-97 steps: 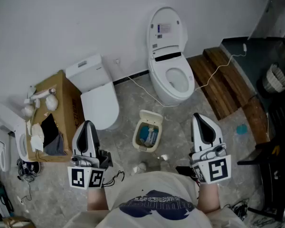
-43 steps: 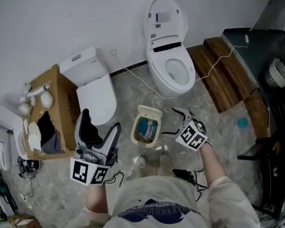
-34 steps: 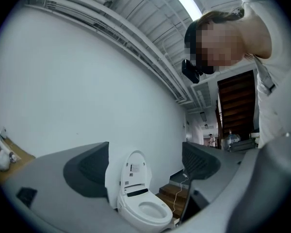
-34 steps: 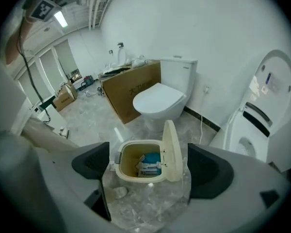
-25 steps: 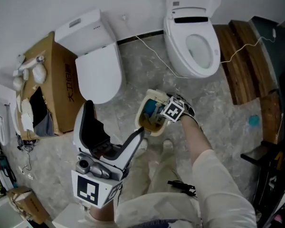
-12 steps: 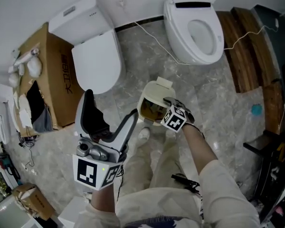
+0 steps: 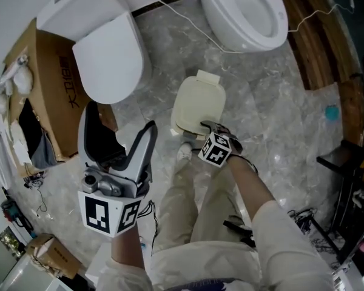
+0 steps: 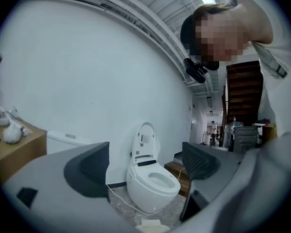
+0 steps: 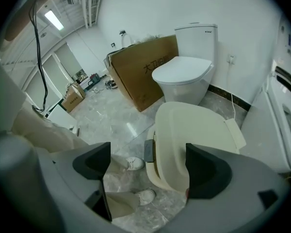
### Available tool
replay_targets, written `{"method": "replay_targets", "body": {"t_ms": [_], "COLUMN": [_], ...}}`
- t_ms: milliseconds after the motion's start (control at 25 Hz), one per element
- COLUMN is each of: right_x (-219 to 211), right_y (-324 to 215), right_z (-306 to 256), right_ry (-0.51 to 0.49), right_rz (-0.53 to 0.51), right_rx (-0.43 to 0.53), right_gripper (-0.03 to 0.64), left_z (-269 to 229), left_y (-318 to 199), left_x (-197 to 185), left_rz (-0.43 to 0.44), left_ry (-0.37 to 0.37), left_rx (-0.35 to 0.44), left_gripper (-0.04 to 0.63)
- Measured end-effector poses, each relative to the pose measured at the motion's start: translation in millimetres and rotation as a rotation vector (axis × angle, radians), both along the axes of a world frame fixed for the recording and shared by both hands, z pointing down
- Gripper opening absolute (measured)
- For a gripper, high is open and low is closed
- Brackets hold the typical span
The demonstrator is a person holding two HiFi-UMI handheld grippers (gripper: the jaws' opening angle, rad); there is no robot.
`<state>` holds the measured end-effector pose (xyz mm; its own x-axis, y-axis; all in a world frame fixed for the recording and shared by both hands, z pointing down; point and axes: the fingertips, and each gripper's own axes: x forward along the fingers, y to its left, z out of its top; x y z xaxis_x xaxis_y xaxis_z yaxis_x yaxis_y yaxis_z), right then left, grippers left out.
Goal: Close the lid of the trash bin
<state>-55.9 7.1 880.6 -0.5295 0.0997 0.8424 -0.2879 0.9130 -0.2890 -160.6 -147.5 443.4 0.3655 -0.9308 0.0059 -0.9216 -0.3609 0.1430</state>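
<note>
The cream trash bin (image 7: 197, 105) stands mid-floor (image 7: 273, 120), its lid (image 9: 199, 130) lowered. The right gripper (image 7: 201, 128) hangs at its near edge, jaws wide, empty. The left gripper (image 7: 117, 139), near left, gapes empty too.

Even indoor light, fisheye edges

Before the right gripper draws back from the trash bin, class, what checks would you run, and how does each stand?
1. Lid covers the trash bin opening: ok.
2. Lid fully seated at its front edge: cannot tell; a dark seam shows there.
3. Right gripper open, holding nothing: ok.
4. Left gripper open, empty, raised away from the bin: ok.
5. Shoe apart from the bin's base: cannot tell; they sit close.
</note>
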Motion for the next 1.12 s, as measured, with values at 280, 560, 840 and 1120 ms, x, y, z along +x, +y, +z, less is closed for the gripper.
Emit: {"method": "replay_targets", "body": {"t_ms": [280,560,840,1120], "right_x": [-7.8,-10.5,-9.1,-10.2], "right_y": [14.6,20.8,19.5,19.7], "right_z": [46.0,76.7,83.0,91.1], "right_ry": [0.023,0.047,0.058,0.069], "right_rz": [0.028,0.045,0.032,0.084], "right_rx": [-0.028,-0.033,0.014,0.007], "right_gripper": [0.472,0.473,0.463,0.454], "left_z": [41.5,72.8,82.4,80.0], "left_y": [9.0,17.6,23.6,27.3], "left_x": [-11.5,-27.1,-39.0,-37.0], "left_rz": [-0.001,-0.016,-0.029,-0.026], "left_ry": [0.023,0.032,0.03,0.026], "left_rx": [-0.014,-0.038,-0.046,-0.039], "left_gripper": [0.453,0.453,0.453,0.453]}}
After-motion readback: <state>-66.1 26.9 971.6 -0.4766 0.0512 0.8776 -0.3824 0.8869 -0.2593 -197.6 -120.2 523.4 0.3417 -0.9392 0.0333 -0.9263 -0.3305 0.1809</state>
